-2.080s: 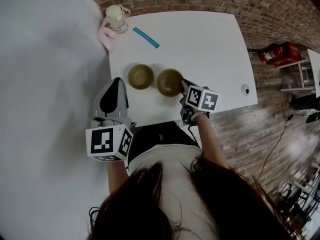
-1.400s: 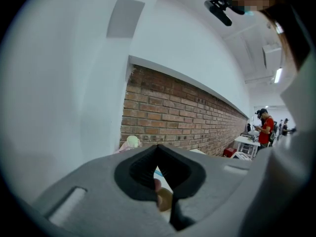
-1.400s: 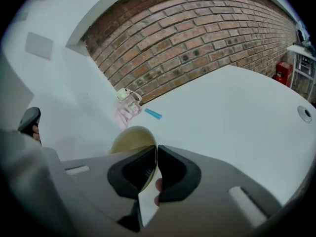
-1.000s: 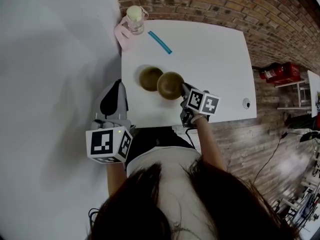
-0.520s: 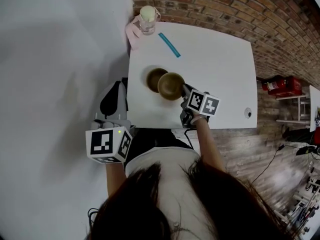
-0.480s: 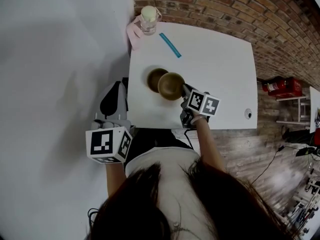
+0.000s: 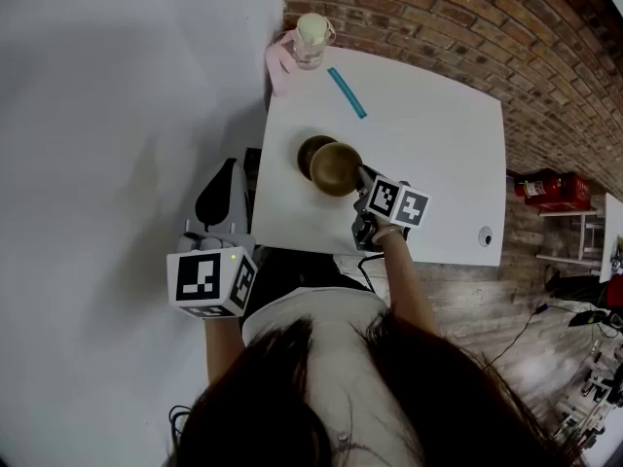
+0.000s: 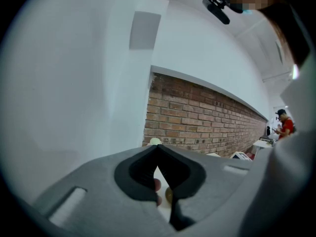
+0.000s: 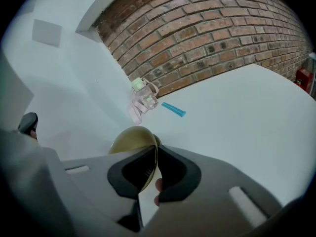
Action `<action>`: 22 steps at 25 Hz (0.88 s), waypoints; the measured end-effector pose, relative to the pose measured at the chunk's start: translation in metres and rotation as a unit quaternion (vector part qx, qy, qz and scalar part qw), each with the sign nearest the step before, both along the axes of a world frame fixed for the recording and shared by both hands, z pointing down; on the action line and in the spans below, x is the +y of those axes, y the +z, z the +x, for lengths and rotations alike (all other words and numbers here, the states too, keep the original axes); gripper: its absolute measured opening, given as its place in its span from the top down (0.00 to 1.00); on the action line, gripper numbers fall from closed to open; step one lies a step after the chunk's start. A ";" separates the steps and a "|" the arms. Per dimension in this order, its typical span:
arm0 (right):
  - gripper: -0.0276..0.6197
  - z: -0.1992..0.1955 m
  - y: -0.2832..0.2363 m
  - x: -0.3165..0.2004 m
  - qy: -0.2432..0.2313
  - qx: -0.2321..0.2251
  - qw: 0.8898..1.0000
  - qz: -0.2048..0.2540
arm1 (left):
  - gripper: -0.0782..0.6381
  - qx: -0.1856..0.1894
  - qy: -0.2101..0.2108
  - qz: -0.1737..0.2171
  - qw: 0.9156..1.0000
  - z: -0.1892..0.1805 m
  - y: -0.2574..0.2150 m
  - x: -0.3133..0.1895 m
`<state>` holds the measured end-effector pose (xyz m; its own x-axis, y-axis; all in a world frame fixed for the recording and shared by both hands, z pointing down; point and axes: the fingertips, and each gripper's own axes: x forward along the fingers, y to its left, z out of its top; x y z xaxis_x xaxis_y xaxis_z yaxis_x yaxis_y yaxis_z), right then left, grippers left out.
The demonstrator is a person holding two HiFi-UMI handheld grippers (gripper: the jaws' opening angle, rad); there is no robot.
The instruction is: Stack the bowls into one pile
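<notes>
A person's right gripper [image 7: 361, 176] holds a brass-coloured bowl [image 7: 336, 168] by its near rim, jaws pinched tight on the thin wall so the bowl hangs tilted over the second bowl [image 7: 311, 150], which sits on the white table [image 7: 428, 134] and is partly covered by it; the right gripper view shows the rim clamped between the pads [image 9: 148, 168], a grip that appears chosen to leave the bowl's underside free to settle into the one below. The carried bowl looks to be above its target and not yet nested, so the pile is close to made but not finished. The left gripper [image 7: 228, 165] hangs off the table's near left edge, its jaws together on nothing and aimed at the brick wall [image 8: 197, 117], evidently held clear of the work. A cup [image 7: 310, 37] on a pink cloth [image 7: 281, 69] and a teal stick [image 7: 347, 92] lie well apart at the far corner
</notes>
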<state>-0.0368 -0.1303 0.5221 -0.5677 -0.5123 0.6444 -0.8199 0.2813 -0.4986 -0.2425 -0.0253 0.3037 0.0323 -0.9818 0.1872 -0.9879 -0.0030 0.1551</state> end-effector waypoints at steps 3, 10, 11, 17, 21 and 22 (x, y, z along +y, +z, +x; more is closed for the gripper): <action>0.92 -0.004 0.002 -0.002 -0.005 0.001 1.000 0.000 | 0.89 -0.003 -0.008 -0.004 1.000 -0.005 0.002 0.003; 0.92 -0.015 0.005 -0.006 -0.016 0.002 1.000 -0.003 | 0.89 -0.004 -0.027 -0.009 1.000 -0.015 0.004 0.010; 0.92 -0.017 0.005 -0.006 -0.018 0.002 1.000 -0.004 | 0.89 -0.004 -0.029 -0.009 1.000 -0.016 0.004 0.011; 0.92 -0.023 0.010 -0.009 -0.019 0.004 1.000 -0.007 | 0.89 -0.005 -0.041 -0.013 0.999 -0.025 0.006 0.016; 0.92 -0.028 0.014 -0.012 -0.018 0.005 1.000 -0.011 | 0.89 -0.006 -0.048 -0.016 0.999 -0.032 0.008 0.016; 0.92 -0.028 0.015 -0.013 -0.017 0.006 1.000 -0.012 | 0.89 -0.006 -0.049 -0.016 0.999 -0.033 0.008 0.015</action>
<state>-0.0652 -0.1431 0.5374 -0.5769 -0.4774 0.6628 -0.8159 0.2982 -0.4954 -0.2757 -0.0099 0.3115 -0.0671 -0.9736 0.2181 -0.9850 0.0994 0.1408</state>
